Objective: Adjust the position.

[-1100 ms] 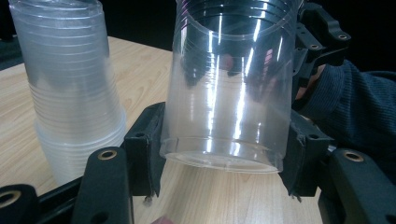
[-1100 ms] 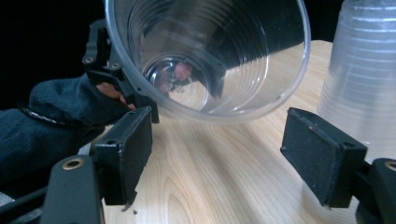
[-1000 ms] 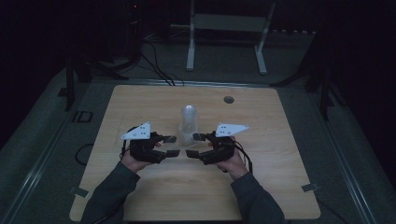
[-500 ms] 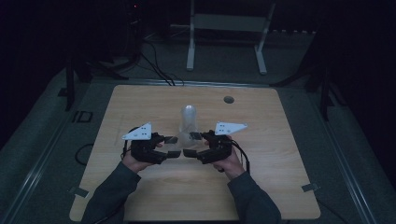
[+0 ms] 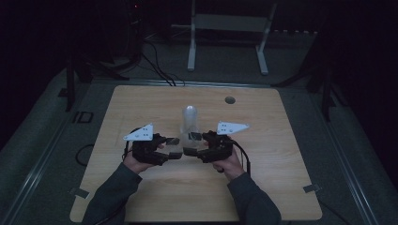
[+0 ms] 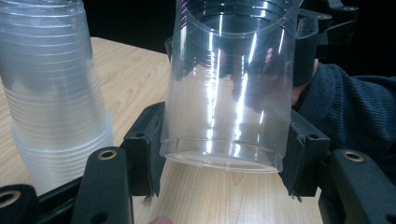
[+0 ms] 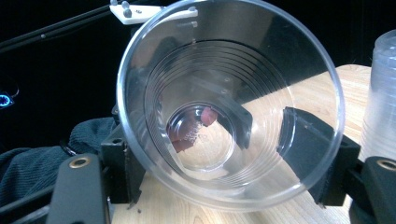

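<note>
A clear plastic cup (image 6: 229, 93) lies level above the wooden table (image 5: 281, 140), held between my two grippers, which face each other. My left gripper (image 6: 224, 154) is shut on its base end, a pad pressing each side. My right gripper (image 7: 219, 158) looks into the cup's open mouth (image 7: 229, 107). Its jaws have just been closing, with the cup between them, and its pads (image 7: 313, 149) now rest against the wall just behind the rim. In the high view the left gripper (image 5: 173, 147) and right gripper (image 5: 190, 144) meet tip to tip near the table's middle.
A stack of upturned clear cups (image 5: 190, 119) stands just beyond the grippers, also close beside the held cup (image 6: 51, 93). A round hole (image 5: 229, 100) sits in the table's far side. A white metal stand (image 5: 225, 28) and cables lie on the floor beyond.
The right gripper's jaws stand a little closer together around the cup. Both hands stay where they were.
</note>
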`<state>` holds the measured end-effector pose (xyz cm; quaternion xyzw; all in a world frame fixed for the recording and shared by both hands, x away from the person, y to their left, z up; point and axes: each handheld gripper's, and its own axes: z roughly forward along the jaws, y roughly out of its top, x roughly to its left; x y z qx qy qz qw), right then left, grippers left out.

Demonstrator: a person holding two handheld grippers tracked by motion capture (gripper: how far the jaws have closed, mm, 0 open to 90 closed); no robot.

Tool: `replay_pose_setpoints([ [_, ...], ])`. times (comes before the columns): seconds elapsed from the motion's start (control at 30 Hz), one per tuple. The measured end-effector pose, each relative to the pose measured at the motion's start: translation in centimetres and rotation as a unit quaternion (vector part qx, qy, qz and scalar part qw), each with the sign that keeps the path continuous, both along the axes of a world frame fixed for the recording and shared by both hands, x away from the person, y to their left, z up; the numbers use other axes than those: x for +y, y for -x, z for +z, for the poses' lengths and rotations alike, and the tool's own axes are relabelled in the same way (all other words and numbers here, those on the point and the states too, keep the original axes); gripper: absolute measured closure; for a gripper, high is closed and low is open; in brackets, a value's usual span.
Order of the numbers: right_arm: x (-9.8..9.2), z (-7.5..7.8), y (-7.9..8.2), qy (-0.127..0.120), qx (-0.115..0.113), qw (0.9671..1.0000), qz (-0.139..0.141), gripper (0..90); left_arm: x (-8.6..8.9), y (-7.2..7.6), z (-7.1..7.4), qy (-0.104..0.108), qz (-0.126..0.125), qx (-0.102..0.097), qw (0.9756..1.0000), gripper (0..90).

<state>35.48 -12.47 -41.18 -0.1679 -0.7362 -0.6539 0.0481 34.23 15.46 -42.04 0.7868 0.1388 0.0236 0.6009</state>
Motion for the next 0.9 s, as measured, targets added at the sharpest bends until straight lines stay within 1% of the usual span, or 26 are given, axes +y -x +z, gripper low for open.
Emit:
replay_pose_setpoints([
  [0.03, -0.01, -0.01, 0.0, -0.001, 0.0, 1.0, 0.001, 29.2, 0.0, -0.02, 0.0, -0.001, 0.0, 0.0, 1.0, 41.2],
  [0.1, -0.01, -0.02, 0.0, -0.002, 0.0, 1.0, 0.002, 29.6, 0.0, -0.02, 0.0, -0.001, 0.0, 0.0, 1.0, 41.2],
  [0.13, 0.0, -0.01, 0.05, 0.001, -0.002, 1.0, 0.0, 31.6, -0.03, -0.03, -0.06, -0.003, 0.0, 0.001, 1.0, 41.2],
  [0.47, 0.0, 0.1, 0.11, 0.001, -0.008, 1.0, -0.004, 33.4, -0.12, -0.02, 0.02, -0.008, -0.002, 0.001, 1.0, 40.7],
  [0.63, 0.09, 0.16, 0.15, 0.009, -0.014, 0.9998, -0.01, 33.3, -0.28, -0.02, 0.02, -0.024, 0.007, 0.005, 0.9997, 35.2],
  [0.67, 0.09, 0.16, 0.15, 0.009, -0.014, 0.9998, -0.01, 33.3, -0.28, -0.02, 0.02, -0.024, 0.007, 0.005, 0.9997, 34.2],
  [0.7, 0.07, 0.18, 0.16, 0.01, -0.014, 0.9998, -0.011, 33.2, -0.31, -0.02, 0.08, -0.033, 0.014, 0.006, 0.9994, 34.2],
  [0.77, -0.02, 0.33, 0.17, 0.011, -0.018, 0.9997, -0.015, 33.2, -0.36, 0.05, 0.18, -0.037, 0.019, 0.005, 0.9991, 28.6],
  [0.9, -0.12, 0.51, 0.19, 0.021, -0.023, 0.9993, -0.021, 33.2, -0.48, 0.28, 0.54, -0.06, 0.035, -0.005, 0.9976, 25.2],
])
